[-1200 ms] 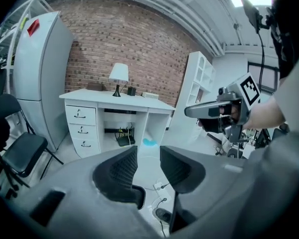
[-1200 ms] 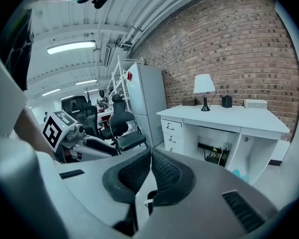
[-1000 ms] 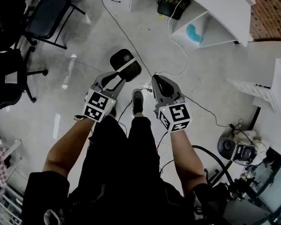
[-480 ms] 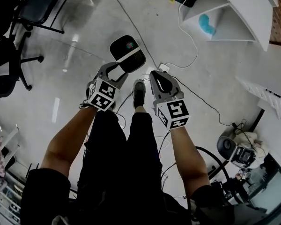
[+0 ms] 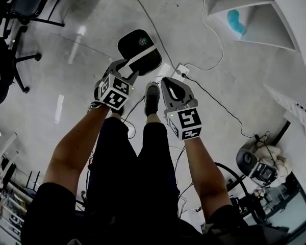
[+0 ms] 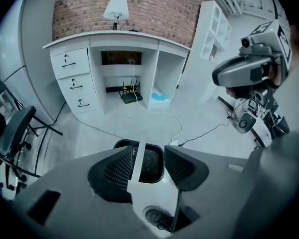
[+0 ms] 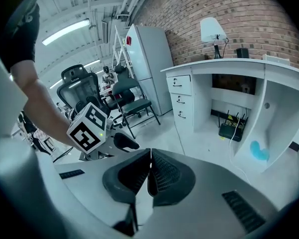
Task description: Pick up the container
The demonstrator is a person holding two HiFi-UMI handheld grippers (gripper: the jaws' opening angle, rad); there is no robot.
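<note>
The container (image 5: 136, 46), a black rounded bin crossed by a white strip (image 5: 144, 58), stands on the grey floor (image 5: 86, 80) in the head view, just ahead of the left gripper (image 5: 126, 69); the right gripper (image 5: 166, 81) hangs beside it.

In the left gripper view the jaws are opening, with the container (image 6: 152, 171) showing in the gap, unpinched.

In the right gripper view the jaws are pressed together on nothing.

Brick wall (image 6: 154, 6), white desk (image 6: 117, 38) with drawers (lamp (image 6: 115, 9) on top), grey floor (image 5: 66, 50), black office chair (image 6: 12, 133), loose cables (image 6: 205, 133)
</note>
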